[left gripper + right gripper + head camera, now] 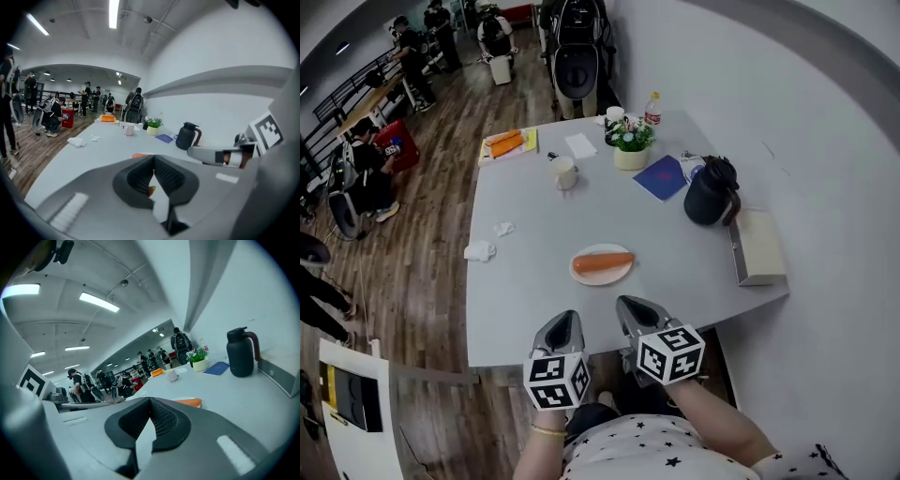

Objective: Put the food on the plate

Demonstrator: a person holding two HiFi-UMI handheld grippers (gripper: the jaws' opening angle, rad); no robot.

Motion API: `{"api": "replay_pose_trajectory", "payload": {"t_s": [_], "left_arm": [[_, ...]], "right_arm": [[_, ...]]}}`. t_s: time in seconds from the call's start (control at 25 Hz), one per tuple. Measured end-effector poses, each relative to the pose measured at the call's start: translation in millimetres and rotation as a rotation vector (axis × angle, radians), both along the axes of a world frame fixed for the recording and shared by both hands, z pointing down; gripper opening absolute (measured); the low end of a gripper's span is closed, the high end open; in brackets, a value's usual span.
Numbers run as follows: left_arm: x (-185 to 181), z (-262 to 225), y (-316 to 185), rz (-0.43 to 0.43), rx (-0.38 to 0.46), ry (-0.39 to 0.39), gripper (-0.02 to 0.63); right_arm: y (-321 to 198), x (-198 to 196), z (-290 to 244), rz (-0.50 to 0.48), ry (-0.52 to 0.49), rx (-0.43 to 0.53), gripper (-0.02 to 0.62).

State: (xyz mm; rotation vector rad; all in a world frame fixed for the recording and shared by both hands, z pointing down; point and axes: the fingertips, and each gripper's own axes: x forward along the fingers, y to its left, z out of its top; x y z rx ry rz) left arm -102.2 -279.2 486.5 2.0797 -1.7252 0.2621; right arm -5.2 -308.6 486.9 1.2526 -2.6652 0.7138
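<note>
An orange, carrot-like piece of food [603,262] lies across a small white plate [602,277] near the middle of the grey table [525,300]. Both grippers hover at the table's near edge, short of the plate. My left gripper [565,320] is shut with nothing between its jaws, and in the left gripper view [153,158] its pads meet, with the food [139,154] just showing beyond them. My right gripper [630,305] is shut and empty too. In the right gripper view [150,401] its pads touch, and the food [187,402] lies ahead to the right.
A black jug [711,190], a blue booklet [663,177], a potted plant [630,150], a cup [565,172] and a bottle [652,108] stand at the far side. A beige box [757,246] sits at the right edge, crumpled tissues [480,250] at the left. People stand on the wooden floor far left.
</note>
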Motion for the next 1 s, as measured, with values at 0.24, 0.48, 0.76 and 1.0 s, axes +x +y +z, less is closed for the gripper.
{"api": "replay_pose_trajectory", "payload": {"t_s": [0.24, 0.48, 0.76, 1.0], "left_arm": [[16, 6, 31, 0.045, 0.006, -0.018, 0.006], [21, 4, 47, 0.055, 0.006, -0.010, 0.008], [17, -4, 53, 0.050, 0.013, -0.005, 0.006], [18, -5, 53, 0.053, 0.021, -0.001, 0.006]], "right_arm": [[41, 20, 9, 0.063, 0.015, -0.013, -0.003], [58, 26, 5, 0.072, 0.044, -0.006, -0.003], [66, 22, -6, 0.073, 0.046, 0.013, -0.003], [68, 18, -8, 0.064, 0.053, 0.022, -0.003]]}}
